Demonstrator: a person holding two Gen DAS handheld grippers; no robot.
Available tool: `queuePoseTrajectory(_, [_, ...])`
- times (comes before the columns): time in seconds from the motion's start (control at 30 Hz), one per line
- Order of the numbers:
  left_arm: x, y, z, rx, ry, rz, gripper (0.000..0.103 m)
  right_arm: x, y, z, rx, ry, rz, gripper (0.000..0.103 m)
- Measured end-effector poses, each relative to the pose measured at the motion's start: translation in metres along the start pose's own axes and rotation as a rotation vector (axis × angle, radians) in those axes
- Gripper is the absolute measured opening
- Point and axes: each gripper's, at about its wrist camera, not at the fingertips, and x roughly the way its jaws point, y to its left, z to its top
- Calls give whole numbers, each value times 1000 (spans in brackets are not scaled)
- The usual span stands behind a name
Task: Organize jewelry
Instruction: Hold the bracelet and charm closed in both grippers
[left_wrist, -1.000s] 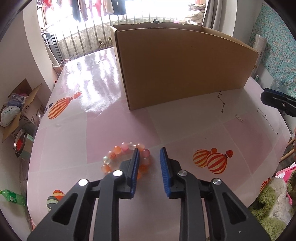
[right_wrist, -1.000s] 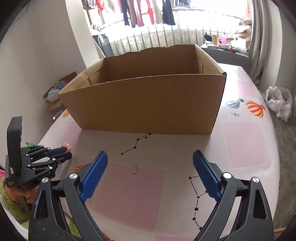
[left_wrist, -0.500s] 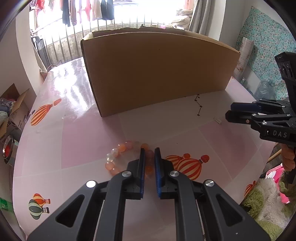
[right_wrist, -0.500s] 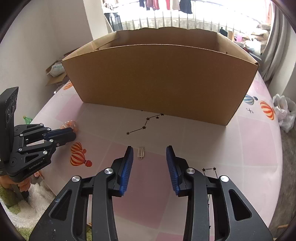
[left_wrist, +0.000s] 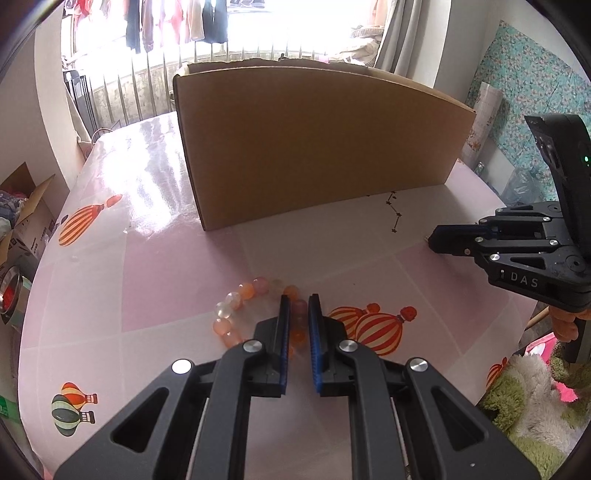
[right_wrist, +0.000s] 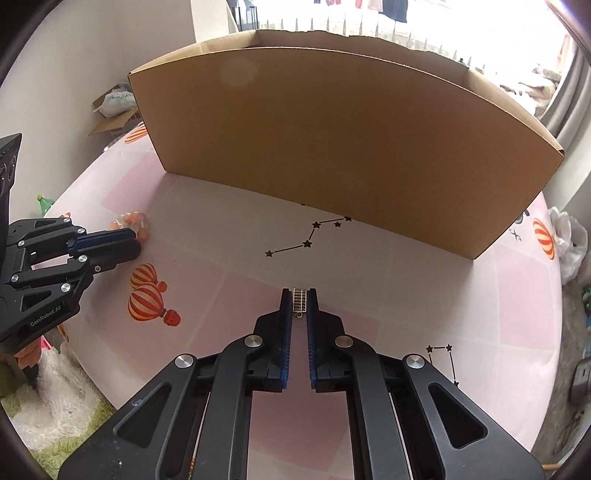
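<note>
My left gripper (left_wrist: 298, 314) closes on one side of a beaded bracelet (left_wrist: 255, 310), its 2 blue-padded fingers (left_wrist: 283, 332) pinching the orange and pink beads while the rest of the loop lies on the pink surface (left_wrist: 166, 280) just left of the gripper. My right gripper (right_wrist: 300, 304) is clenched on a small silver ladder-patterned charm (right_wrist: 300, 300), held between the tips of its 2 fingers, low over the surface near a printed line of black stars (right_wrist: 308, 242). A large open cardboard box (right_wrist: 332, 133) stands upright on the surface beyond both grippers. From the right wrist view, my left gripper (right_wrist: 129, 242) sits well apart to the left, with the bracelet's beads (right_wrist: 129, 221) showing at its tips. From the left wrist view, my right gripper (left_wrist: 434, 240) reaches in from the right edge. Striped hot-air balloon prints (left_wrist: 373, 326) decorate the surface between the 2 grippers. A fluffy green-and-white rug (left_wrist: 524, 402) shows past the surface's near edge.
</note>
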Motion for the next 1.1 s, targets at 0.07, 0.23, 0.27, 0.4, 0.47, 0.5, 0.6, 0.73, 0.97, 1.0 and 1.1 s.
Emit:
queuePoseTrajectory(0.07, [-1,1,0,-2,-3,-2,9,-1,1,0,-1,4,1,5])
queuePoseTrajectory(0.23, [-1,1,1,-9,-8,-5,9,-5,-11,0,53,0,32,0])
queuePoseTrajectory(0.27, [-1,1,1,-9,-8,-5,9,-6,-13,0,66,-1,37,0])
queuePoseTrajectory(0.4, [0,1,2,-6,-10,0,9,-11,-29,-1,105,-14,46,0])
queuePoseTrajectory(0.47, [0,0,2,-6,-10,2,9,-18,-28,-3,118,-22,50,0])
queuePoseTrajectory(0.5, [0,0,2,-7,-10,2,9,-20,-29,-4,122,-25,51,0])
queuePoseTrajectory(0.6, [1,0,2,-6,-9,2,10,-24,-29,-6,118,-27,50,0])
queuePoseTrajectory(0.73, [1,1,3,-5,-8,2,10,-26,-25,-8,103,0,56,18])
queuePoseTrajectory(0.97, [1,2,3,-8,-8,1,10,-17,-15,-6,138,18,62,24])
queuePoseTrajectory(1.0, [1,2,3,-8,-7,1,10,-15,-12,-5,139,11,53,24])
queuePoseTrajectory(1.1, [2,2,3,-9,-7,0,10,-13,-9,-3,141,1,33,24])
